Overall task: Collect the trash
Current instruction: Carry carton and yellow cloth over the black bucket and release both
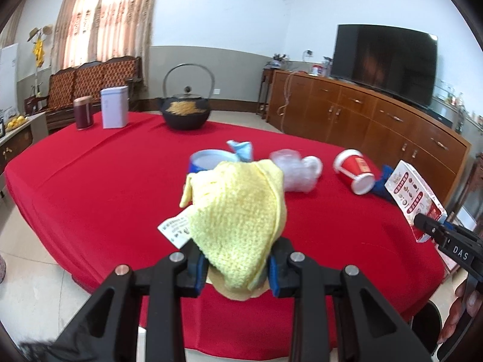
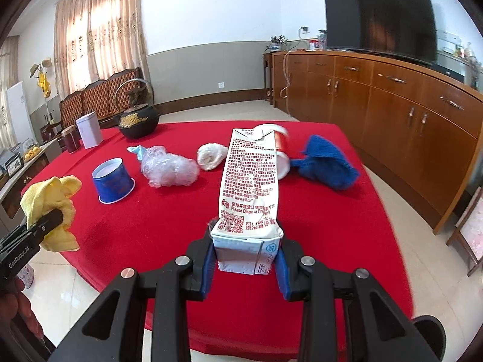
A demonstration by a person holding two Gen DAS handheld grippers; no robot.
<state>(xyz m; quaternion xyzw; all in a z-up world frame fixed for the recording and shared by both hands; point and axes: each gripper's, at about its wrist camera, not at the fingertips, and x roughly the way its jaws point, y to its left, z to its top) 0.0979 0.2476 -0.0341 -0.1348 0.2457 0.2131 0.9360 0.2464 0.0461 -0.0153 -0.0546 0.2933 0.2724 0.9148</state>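
from my left wrist camera: my left gripper (image 1: 238, 271) is pinching the yellow knitted cloth (image 1: 241, 220) above the near edge of the red table (image 1: 105, 181), a paper tag (image 1: 176, 231) hanging beside it. i should keep the squeeze firm and lift straight, so the soft cloth does not slip. beyond it on the table i count one blue cup (image 1: 200, 161), one clear plastic wad (image 1: 291, 172), one red cup (image 1: 356, 172) on its side.

from my right wrist camera: my right gripper (image 2: 246, 264) is clamped on the base of one milk carton (image 2: 249, 187), held over the table's near edge. i should carry it level. left on the table: one white crumpled wad (image 2: 211, 156), one blue cloth (image 2: 327, 164), one black teapot (image 2: 137, 120), two tins (image 2: 87, 134) at the far left corner.
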